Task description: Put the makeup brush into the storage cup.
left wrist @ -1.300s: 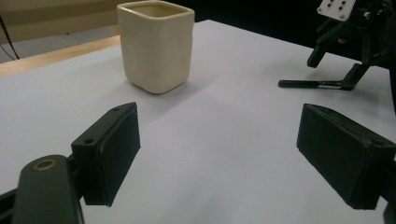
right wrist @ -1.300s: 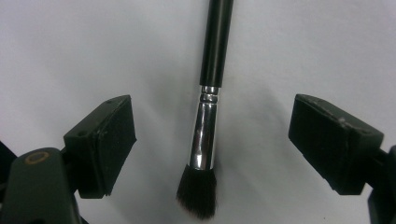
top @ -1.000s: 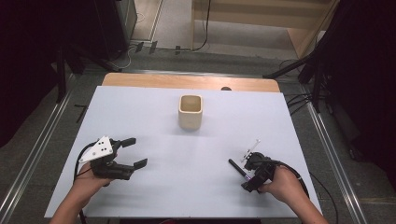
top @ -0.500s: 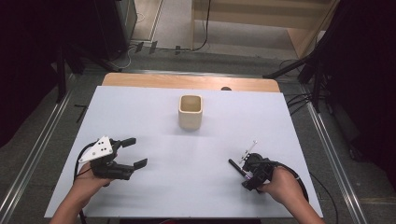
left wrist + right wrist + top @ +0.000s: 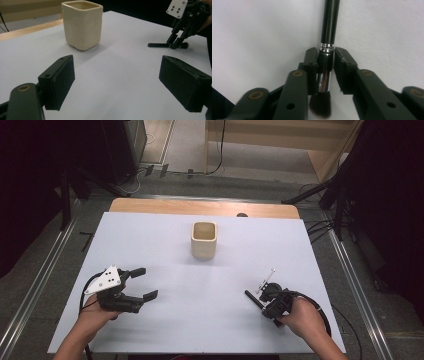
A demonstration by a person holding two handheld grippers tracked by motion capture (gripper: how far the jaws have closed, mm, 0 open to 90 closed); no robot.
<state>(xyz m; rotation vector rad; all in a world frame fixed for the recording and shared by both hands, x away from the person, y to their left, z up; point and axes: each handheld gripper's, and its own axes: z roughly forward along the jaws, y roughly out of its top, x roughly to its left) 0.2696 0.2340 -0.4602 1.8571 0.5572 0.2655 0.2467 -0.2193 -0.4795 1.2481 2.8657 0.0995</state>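
- Stood upright near the middle of the far half of the white table: a cream ceramic cup with a squarish rim.
- Showed a pale bare inner wall from the high view; bottom of the cup hidden, contents impossible to tell.
- Seen again in the left gripper view, ahead and to the left, well apart from both grippers.
- Lay flat on the table at the near right: a black makeup brush, slim handle running away from the right hand toward the table's middle.
- In the right gripper view, showed a black handle, a silver ring and shiny ferrule, and dark bristles at the bottom edge.
- Had just been closing: right gripper, brush between its jaws.
- Stood narrow around the ferrule, the left pad against it, the right pad at most a sliver off; firm pressing on that side not possible to tell.
- Pointed steeply down at the table, tips at the brush, as seen in the left gripper view.
- Rested at the near left in the left hand: left gripper, jaws spread wide.
- Held and touched nothing between its black pads; bare white table in the gap.
- Kept well apart from the right gripper and the brush.
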